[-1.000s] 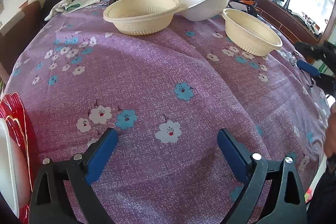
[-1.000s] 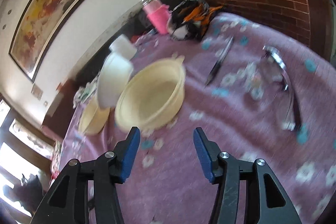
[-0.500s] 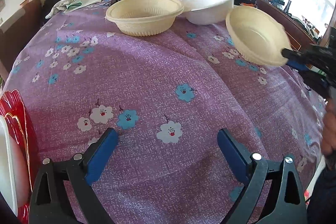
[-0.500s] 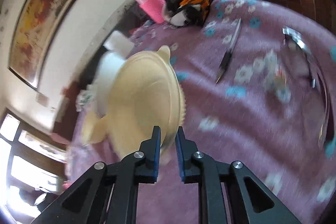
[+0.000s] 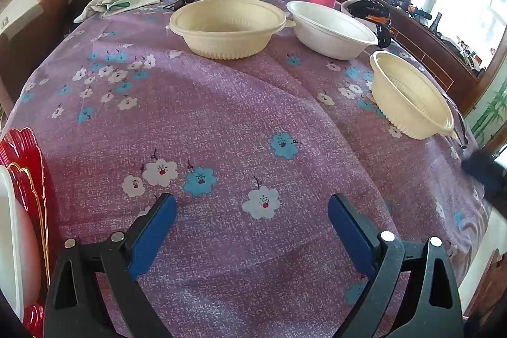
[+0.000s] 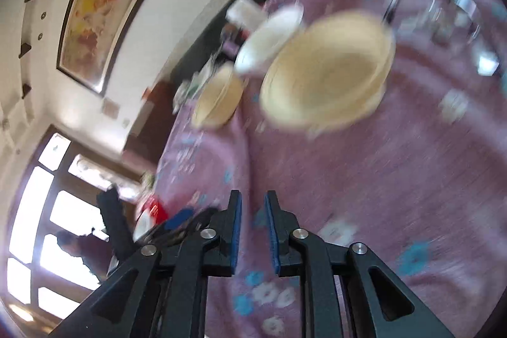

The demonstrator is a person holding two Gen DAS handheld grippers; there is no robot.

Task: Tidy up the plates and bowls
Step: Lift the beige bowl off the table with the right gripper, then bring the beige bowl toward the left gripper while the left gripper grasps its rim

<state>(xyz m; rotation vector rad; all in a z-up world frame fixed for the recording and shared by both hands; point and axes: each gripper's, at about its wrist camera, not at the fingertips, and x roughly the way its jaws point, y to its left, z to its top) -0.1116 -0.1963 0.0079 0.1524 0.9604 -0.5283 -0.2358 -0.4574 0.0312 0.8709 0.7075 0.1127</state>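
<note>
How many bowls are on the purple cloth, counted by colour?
Cream bowls: 2, the large cream bowl at the back and the smaller cream bowl on the right.
White bowls: 1, the white bowl between them.
Total: 3 bowls.

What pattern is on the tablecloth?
Purple tablecloth with blue and white flowers, clearest in the left wrist view.
</note>
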